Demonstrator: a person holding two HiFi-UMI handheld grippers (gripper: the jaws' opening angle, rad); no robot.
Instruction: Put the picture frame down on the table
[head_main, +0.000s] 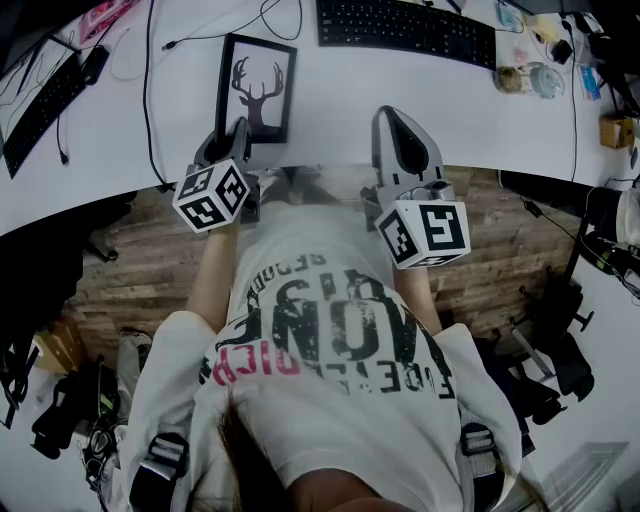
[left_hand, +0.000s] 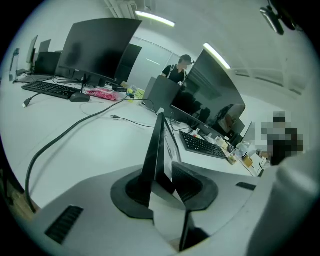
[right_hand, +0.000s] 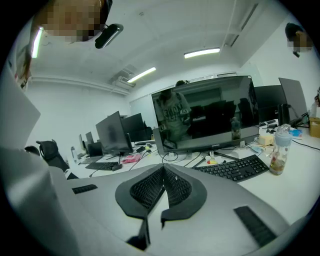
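Left gripper (head_main: 238, 130): jaws clamped on the picture frame (head_main: 258, 85), upper left of centre. Right gripper (head_main: 402, 128): jaws pressed together, empty. Lower the frame flat onto the surface (head_main: 340, 100) before releasing.

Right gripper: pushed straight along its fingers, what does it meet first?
Probably the black keyboard, near its left end; only table lies before the right gripper. Its own view aims slightly left, toward the monitor, so it's uncertain.

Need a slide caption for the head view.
Left hand-held gripper holds the deer picture frame over the white table; right hand-held gripper shut, empty.
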